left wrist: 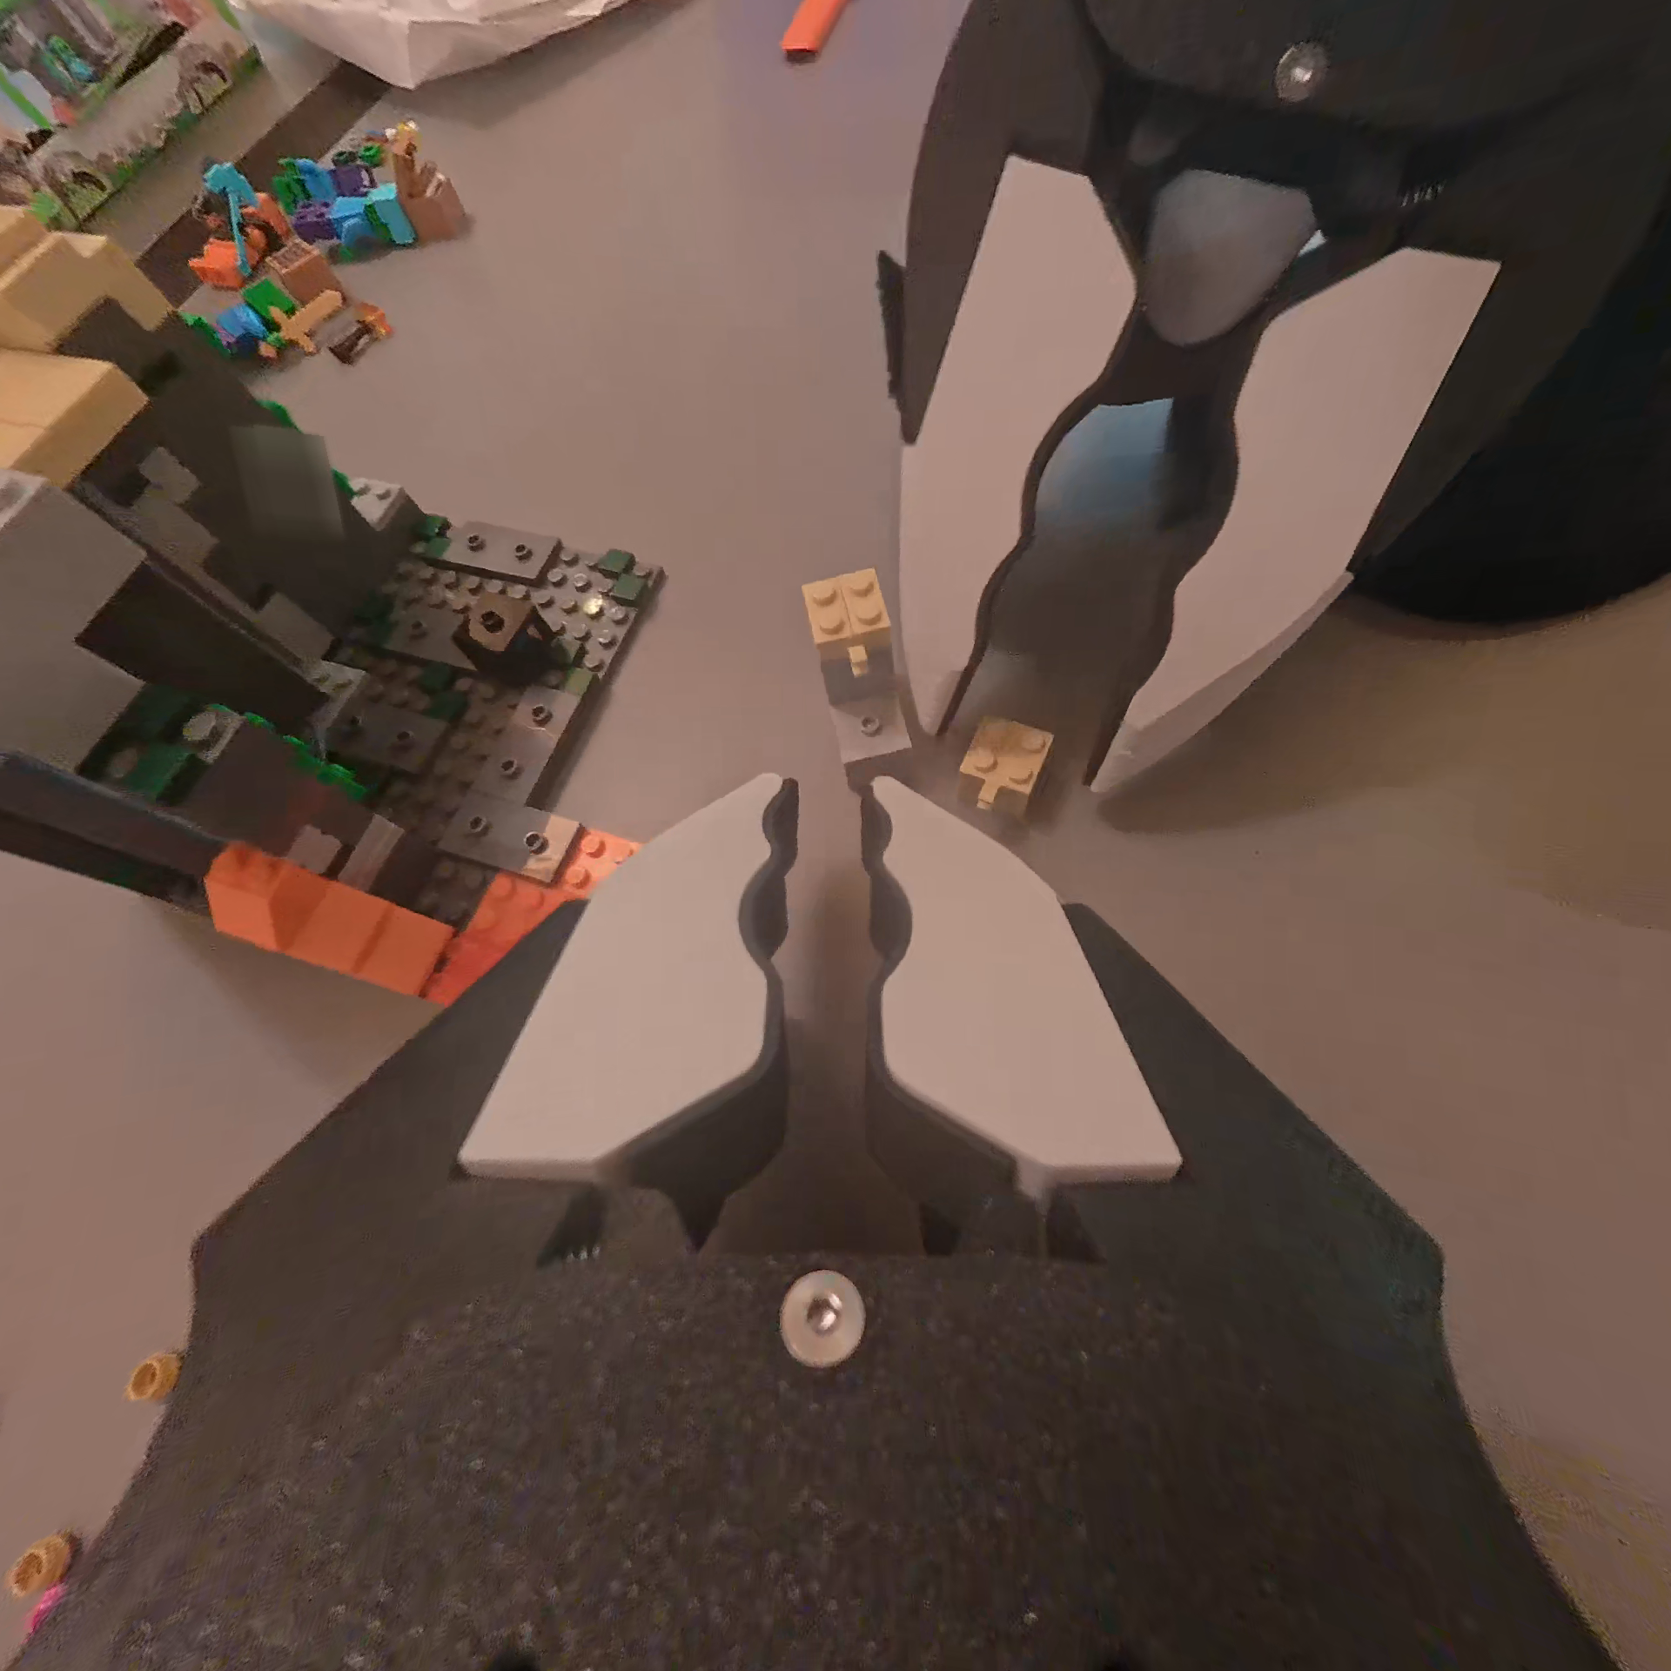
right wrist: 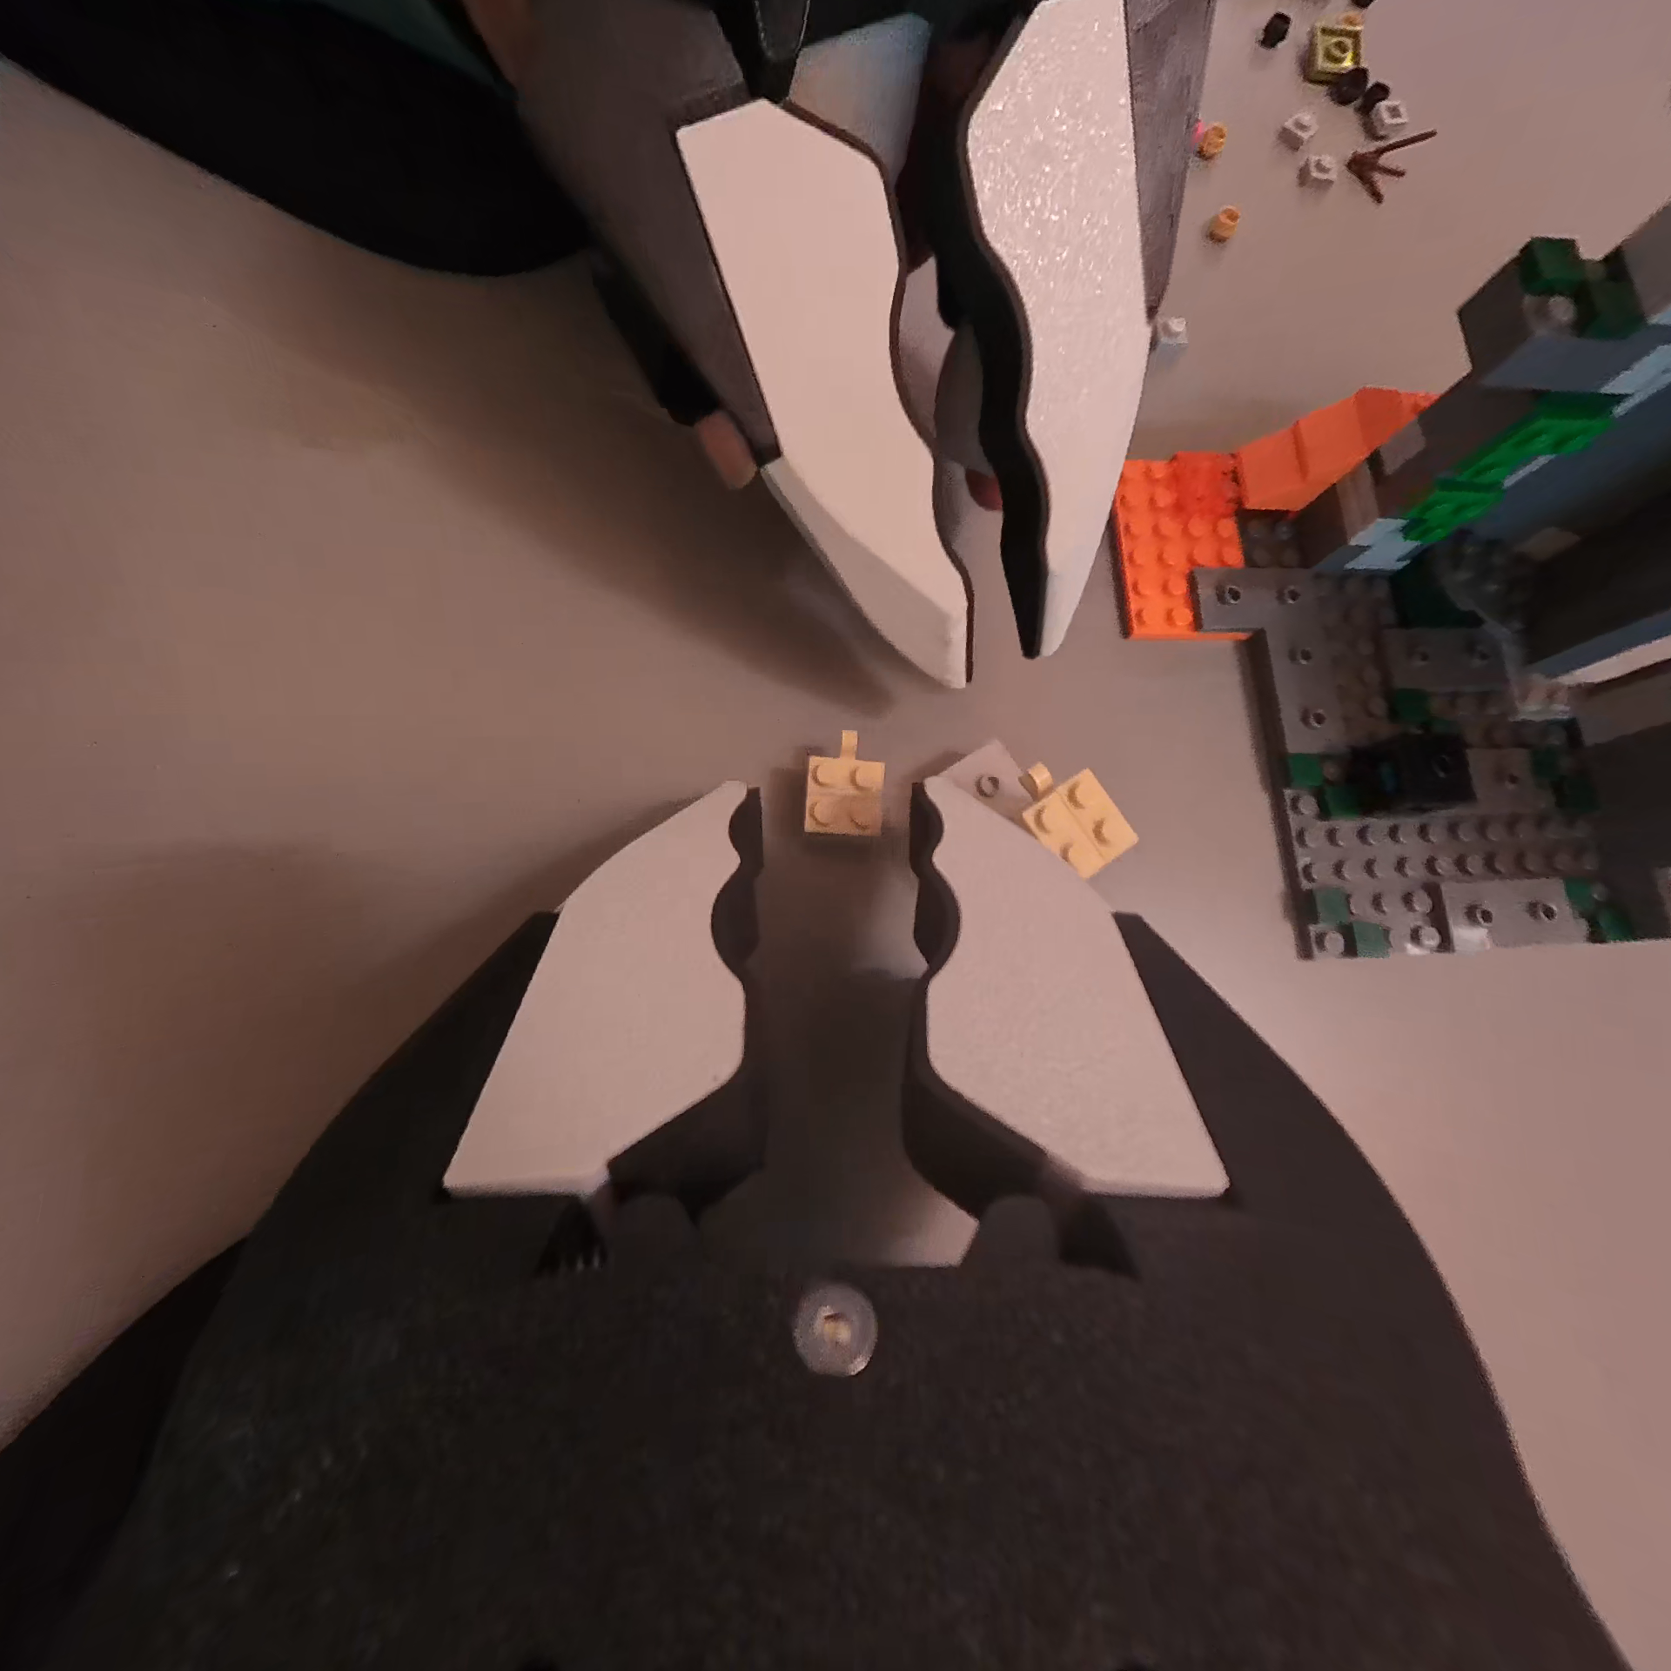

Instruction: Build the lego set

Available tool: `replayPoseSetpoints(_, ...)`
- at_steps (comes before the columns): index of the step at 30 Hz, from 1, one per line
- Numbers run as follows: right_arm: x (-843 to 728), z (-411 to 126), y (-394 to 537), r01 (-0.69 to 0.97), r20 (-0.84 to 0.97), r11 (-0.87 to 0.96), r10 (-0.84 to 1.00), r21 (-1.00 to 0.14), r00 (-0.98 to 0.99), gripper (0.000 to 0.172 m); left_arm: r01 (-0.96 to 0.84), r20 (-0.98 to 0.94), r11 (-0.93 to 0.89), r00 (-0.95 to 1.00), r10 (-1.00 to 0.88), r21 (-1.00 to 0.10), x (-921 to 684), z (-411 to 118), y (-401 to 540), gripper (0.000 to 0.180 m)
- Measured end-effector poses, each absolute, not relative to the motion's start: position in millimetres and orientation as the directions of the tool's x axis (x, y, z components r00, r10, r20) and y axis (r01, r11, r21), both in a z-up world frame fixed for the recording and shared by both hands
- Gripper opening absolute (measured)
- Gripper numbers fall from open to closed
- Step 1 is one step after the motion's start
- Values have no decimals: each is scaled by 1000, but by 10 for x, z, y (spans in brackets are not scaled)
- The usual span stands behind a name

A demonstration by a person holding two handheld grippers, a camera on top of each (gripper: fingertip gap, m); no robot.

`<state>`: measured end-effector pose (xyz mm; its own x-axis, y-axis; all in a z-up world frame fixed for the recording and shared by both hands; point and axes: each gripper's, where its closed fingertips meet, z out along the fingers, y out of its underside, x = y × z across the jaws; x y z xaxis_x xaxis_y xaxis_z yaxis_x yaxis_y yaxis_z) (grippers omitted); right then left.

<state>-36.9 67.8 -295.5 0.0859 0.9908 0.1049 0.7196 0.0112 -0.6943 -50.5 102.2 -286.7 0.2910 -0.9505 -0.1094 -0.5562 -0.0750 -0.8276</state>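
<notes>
Left wrist view: the left gripper (left wrist: 829, 796) hovers over the grey counter (left wrist: 705, 380), its jaws slightly parted and holding nothing. Just beyond its tips lies a tan brick on a grey plate (left wrist: 854, 651); to the right, a second tan brick (left wrist: 1005, 759) stands between the spread fingertips of the right gripper (left wrist: 1013, 755), which do not press on it. A brick-built model (left wrist: 434, 705) with orange edging stands at left; loose coloured pieces (left wrist: 307, 244) lie far left.

Right wrist view: the right gripper (right wrist: 836, 800) is open, the tan brick (right wrist: 844, 796) just ahead between its tips; the plated brick (right wrist: 1076, 818) is right.
</notes>
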Motion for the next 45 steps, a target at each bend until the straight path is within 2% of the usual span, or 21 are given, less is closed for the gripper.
replayPoseSetpoints(1, -384, -2968, 691, 725, 114, 15, 990, -688, 88, 31, -559, -117, -68, 288, -950, -826, -504, -2869, 1017, 13)
replayPoseSetpoints(5, -398, -2992, 692, 725, 131, 30, 988, -688, 84, 16, -558, -118, -61, 279, -953, -827, -502, -2866, 999, 13)
replayPoseSetpoints(10, -260, -2813, 614, 688, 126, 57, 991, -723, 50, 16, -586, -120, -56, 258, -959, -809, -476, -2917, 968, 22)
replayPoseSetpoints(13, -120, -2602, 731, 668, 155, 75, 986, -740, 61, 16, -591, -55, -114, 260, -964, -798, -388, -2951, 951, 34)
replayPoseSetpoints(16, -44, -2464, 867, 675, 177, 95, 983, -732, 53, 16, -597, -19, -162, 284, -959, -786, -321, -2978, 994, 38)
replayPoseSetpoints(19, -21, -2432, 971, 697, 185, 110, 982, -709, 32, 16, -612, 0, -191, 298, -955, -768, -285, -3015, 1033, 30)
replayPoseSetpoints(24, -84, -2501, 1005, 711, 185, 160, 982, -684, -43, 16, -645, -38, -135, 247, -968, -752, -202, -3033, 1044, 17)
replayPoseSetpoints(28, -115, -2558, 1033, 735, 181, 177, 981, -655, -75, 16, -659, -43, -50, 124, -991, -751, -179, -3035, 988, 16)
replayPoseSetpoints(34, -175, -2620, 995, 763, 132, 161, 986, -627, -99, 16, -658, -42, -28, 90, -995, -752, -231, -3034, 975, 16)
replayPoseSetpoints(45, -250, -2645, 969, 750, 91, 129, 992, -649, -92, 16, -655, -38, -12, 62, -997, -756, -253, -3036, 932, 17)
